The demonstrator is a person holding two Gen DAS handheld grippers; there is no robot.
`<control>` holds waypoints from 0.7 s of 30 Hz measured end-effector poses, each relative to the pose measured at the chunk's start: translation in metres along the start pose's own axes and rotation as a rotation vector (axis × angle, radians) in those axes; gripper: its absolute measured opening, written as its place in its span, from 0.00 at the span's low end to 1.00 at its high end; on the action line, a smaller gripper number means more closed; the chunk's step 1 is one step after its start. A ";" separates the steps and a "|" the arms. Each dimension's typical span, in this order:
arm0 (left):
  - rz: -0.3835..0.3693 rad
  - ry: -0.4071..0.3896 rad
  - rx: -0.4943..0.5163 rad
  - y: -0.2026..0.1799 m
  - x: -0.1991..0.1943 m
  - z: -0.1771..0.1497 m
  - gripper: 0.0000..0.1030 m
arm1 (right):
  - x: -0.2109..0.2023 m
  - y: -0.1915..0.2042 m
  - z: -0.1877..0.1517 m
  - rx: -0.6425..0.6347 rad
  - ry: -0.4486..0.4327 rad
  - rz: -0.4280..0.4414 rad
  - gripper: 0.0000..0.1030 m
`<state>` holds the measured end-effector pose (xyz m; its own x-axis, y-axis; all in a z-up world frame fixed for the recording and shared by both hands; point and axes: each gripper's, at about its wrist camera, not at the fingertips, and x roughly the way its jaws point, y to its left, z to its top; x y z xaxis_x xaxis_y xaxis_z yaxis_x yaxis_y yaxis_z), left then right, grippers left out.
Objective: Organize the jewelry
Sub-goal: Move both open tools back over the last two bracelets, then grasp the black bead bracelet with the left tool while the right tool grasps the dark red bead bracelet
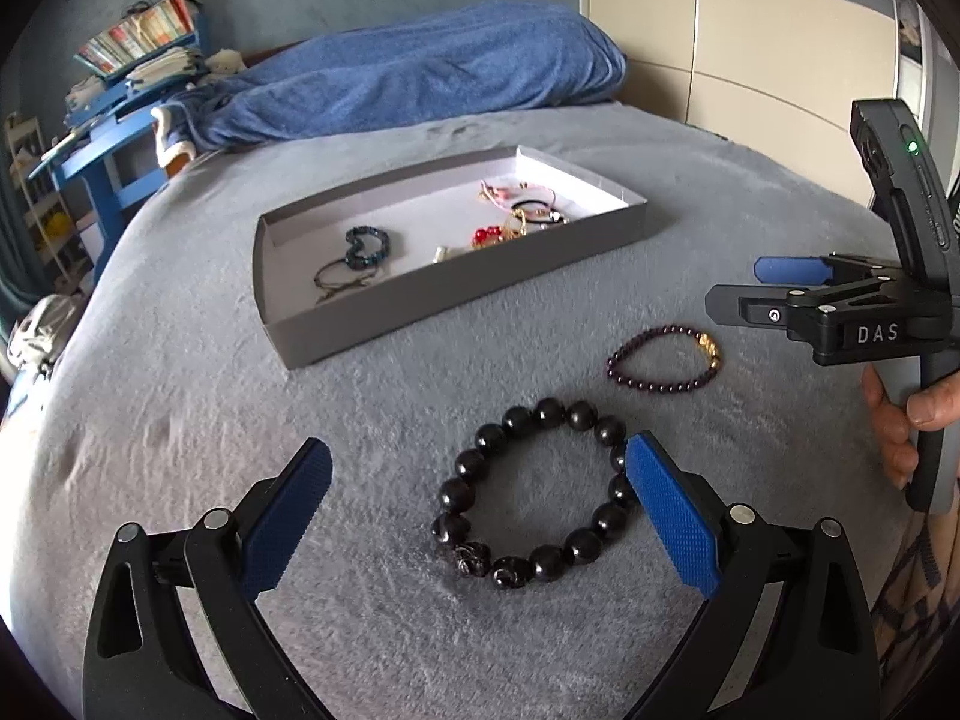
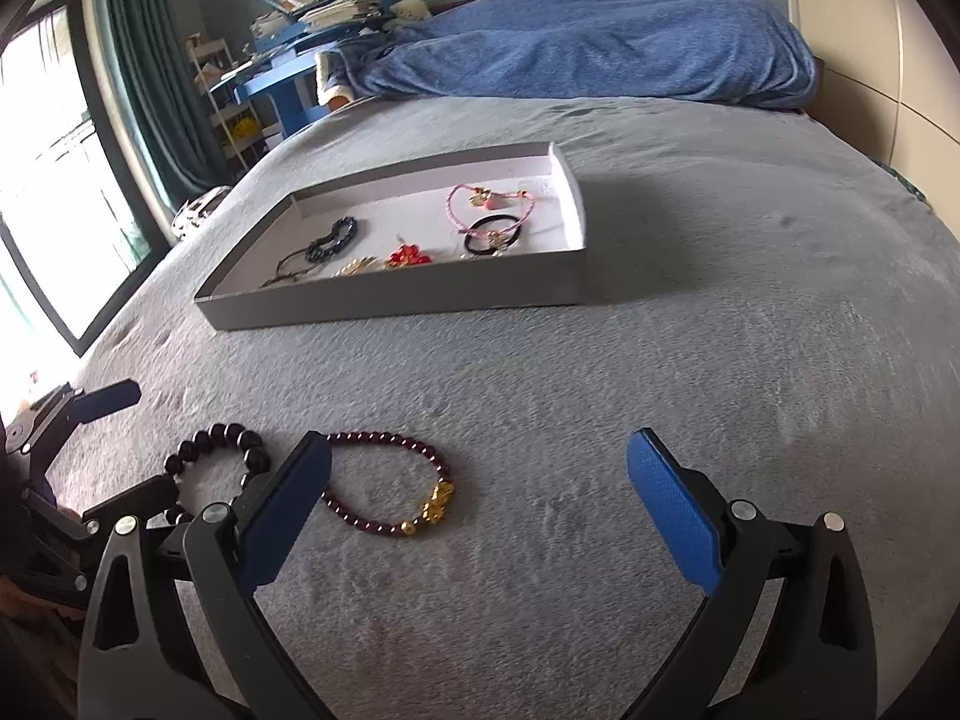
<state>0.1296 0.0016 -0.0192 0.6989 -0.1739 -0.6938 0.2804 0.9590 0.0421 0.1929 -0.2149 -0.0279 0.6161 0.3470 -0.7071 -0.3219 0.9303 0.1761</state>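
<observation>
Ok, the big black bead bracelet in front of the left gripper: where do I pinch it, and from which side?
Come down from above and pinch the plain-bead strand on the right arc of the black bead bracelet, beside the left gripper's right finger. It lies flat as an open ring, so one pad can drop inside.

We saw bare blanket [image 2: 690, 360] all along the right of the tray [image 2: 390, 303], where a gripper could pass freely. Between the tray and us lay two bracelets: the black one [image 1: 531, 495] and, just beside it but apart, the purple one [image 1: 663, 360]. Open blanket separated both from the tray's near wall. The left gripper [image 1: 477, 474], spread wide, stood over the black one; the right gripper [image 2: 477, 474], also wide, faced bare blanket.
</observation>
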 end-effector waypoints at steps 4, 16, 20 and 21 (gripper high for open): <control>-0.004 0.018 0.012 -0.002 0.004 -0.001 0.95 | 0.006 0.010 -0.004 -0.042 0.024 0.009 0.95; 0.008 0.028 -0.021 0.005 0.006 -0.001 0.95 | 0.013 0.016 -0.008 -0.082 0.047 -0.013 0.95; 0.019 0.067 -0.065 0.014 0.017 -0.002 0.94 | 0.017 0.015 -0.009 -0.087 0.066 -0.033 0.93; 0.019 0.080 -0.079 0.017 0.020 -0.002 0.94 | 0.019 0.017 -0.009 -0.099 0.074 -0.039 0.93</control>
<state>0.1468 0.0147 -0.0340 0.6478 -0.1401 -0.7489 0.2128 0.9771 0.0013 0.1925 -0.1937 -0.0447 0.5759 0.2972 -0.7615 -0.3704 0.9253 0.0811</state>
